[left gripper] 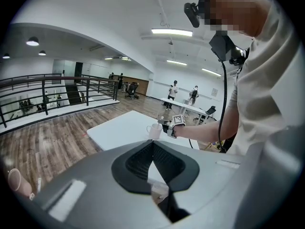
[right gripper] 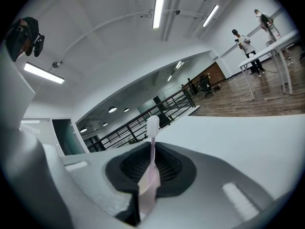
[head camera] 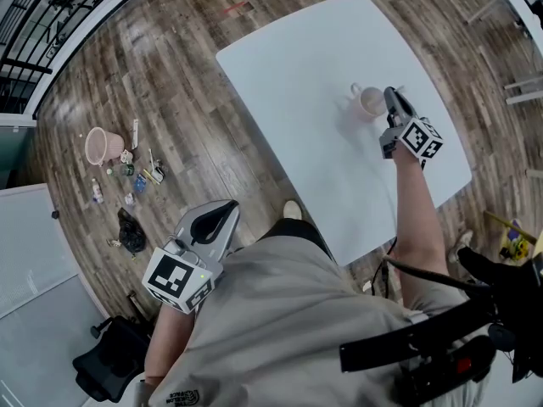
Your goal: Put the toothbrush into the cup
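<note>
Pink plastic fills the nip of the right claw (right gripper: 151,173): its jaws are all but closed on the toothbrush (right gripper: 151,151), gripping low on the handle, so most of the shaft and the white bristle head (right gripper: 152,124) stick out well past the tips. That long overhang is the first risk. With so little handle in the pads, a knock on the head could swing the brush in the grip or lever it out. Just beside the claw's tip sits the cup (head camera: 370,100), to its left in the head view. It does not show in the right gripper view at all, so I judge the brush is not yet lined up with the mouth. If it comes across too low, the head could catch the rim or wall and push or tip the light cup. If it is let go before the handle is inside, it would drop onto the table (head camera: 297,75) beyond the claw and might roll. Released at a steep lean, it could also topple the cup. Far back from all this, the left claw (head camera: 212,220) hangs off the table by the person's hip, jaws together on nothing, too distant to steady the cup.
</note>
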`<state>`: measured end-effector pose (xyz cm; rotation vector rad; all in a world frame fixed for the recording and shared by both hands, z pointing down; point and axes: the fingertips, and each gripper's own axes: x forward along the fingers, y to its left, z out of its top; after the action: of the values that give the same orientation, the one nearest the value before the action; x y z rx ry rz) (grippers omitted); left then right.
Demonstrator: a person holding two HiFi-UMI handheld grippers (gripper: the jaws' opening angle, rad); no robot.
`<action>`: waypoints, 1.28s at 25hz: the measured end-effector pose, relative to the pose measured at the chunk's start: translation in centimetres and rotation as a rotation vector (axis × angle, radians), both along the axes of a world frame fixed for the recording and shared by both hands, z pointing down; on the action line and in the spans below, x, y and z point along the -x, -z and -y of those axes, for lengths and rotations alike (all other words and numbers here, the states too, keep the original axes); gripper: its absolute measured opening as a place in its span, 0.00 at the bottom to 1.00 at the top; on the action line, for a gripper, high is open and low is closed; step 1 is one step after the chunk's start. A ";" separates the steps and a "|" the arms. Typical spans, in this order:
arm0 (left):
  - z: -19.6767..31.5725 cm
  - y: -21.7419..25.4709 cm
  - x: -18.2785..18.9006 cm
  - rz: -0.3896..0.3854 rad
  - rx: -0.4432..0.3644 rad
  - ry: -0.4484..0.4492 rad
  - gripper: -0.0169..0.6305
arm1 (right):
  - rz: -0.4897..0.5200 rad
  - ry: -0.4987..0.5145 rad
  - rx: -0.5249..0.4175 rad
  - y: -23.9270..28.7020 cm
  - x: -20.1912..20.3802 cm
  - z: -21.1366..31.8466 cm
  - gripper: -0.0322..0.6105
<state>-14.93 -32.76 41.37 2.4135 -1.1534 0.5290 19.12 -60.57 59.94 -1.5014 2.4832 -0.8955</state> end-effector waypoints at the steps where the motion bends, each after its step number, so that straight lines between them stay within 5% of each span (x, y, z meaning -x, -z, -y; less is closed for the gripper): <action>1: -0.1 0.0 0.2 -0.001 -0.004 0.002 0.03 | -0.003 -0.001 0.000 0.0 0.0 0.0 0.09; 11: -1.4 0.5 0.9 -0.016 -0.022 0.026 0.03 | -0.025 -0.042 0.028 -0.2 -0.3 -0.6 0.14; 19: -2.9 1.4 2.8 -0.021 -0.042 0.048 0.03 | -0.057 -0.096 0.090 -0.3 -0.9 -2.4 0.32; 32: -8.8 3.2 3.3 -0.084 -0.117 -0.078 0.03 | -0.205 -0.059 0.051 5.5 2.8 -15.7 0.32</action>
<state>-18.18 -23.93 38.15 2.5634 -1.0869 0.3898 16.34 -44.90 54.40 -1.7565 2.5552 -0.8397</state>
